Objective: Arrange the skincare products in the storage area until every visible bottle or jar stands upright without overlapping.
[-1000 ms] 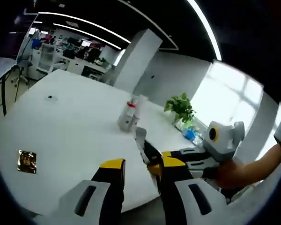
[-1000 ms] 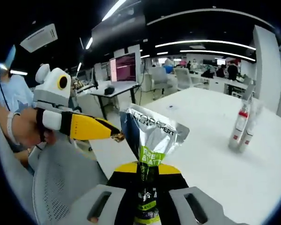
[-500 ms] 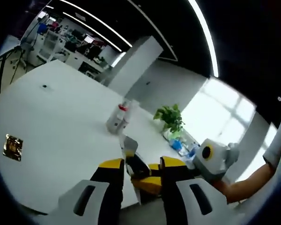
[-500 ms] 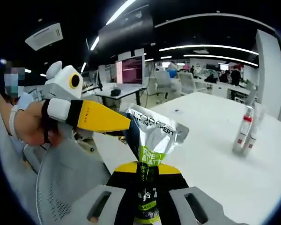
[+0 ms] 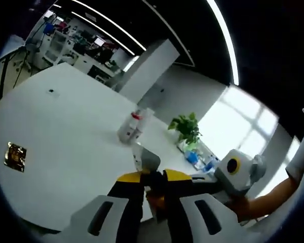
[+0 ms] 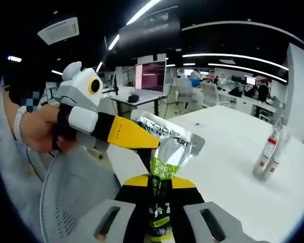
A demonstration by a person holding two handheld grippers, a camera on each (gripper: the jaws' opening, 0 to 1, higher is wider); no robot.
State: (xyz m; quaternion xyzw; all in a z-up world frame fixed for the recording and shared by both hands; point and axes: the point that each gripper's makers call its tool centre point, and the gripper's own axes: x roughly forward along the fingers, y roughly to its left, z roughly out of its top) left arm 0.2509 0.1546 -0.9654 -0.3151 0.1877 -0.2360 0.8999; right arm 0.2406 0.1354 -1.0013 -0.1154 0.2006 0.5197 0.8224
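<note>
A silver tube (image 6: 165, 147) with a green label and dark print stands up between the jaws of my right gripper (image 6: 159, 185), which is shut on its lower part. My left gripper (image 6: 151, 142) comes in from the left, held by a hand, and its yellow jaws pinch the tube's upper left edge. In the left gripper view the left gripper (image 5: 153, 177) has its jaws closed in on the tube (image 5: 145, 159), with my right gripper (image 5: 156, 198) reaching in from the right. Two red-and-white bottles (image 5: 131, 125) stand upright close together on the white table (image 5: 66, 126); they are also far right (image 6: 267, 150).
A small gold square packet (image 5: 15, 156) lies flat near the table's left edge. A potted plant (image 5: 187, 129) and blue-capped items (image 5: 197, 156) sit at the far corner. A grey mesh chair (image 6: 76, 197) is below the grippers, off the table (image 6: 233, 167). Desks and monitors fill the background.
My left gripper's jaws have narrowed from open to closed on the tube's top. In the right gripper view it slid further right, up to the tube. The right gripper kept its hold.
</note>
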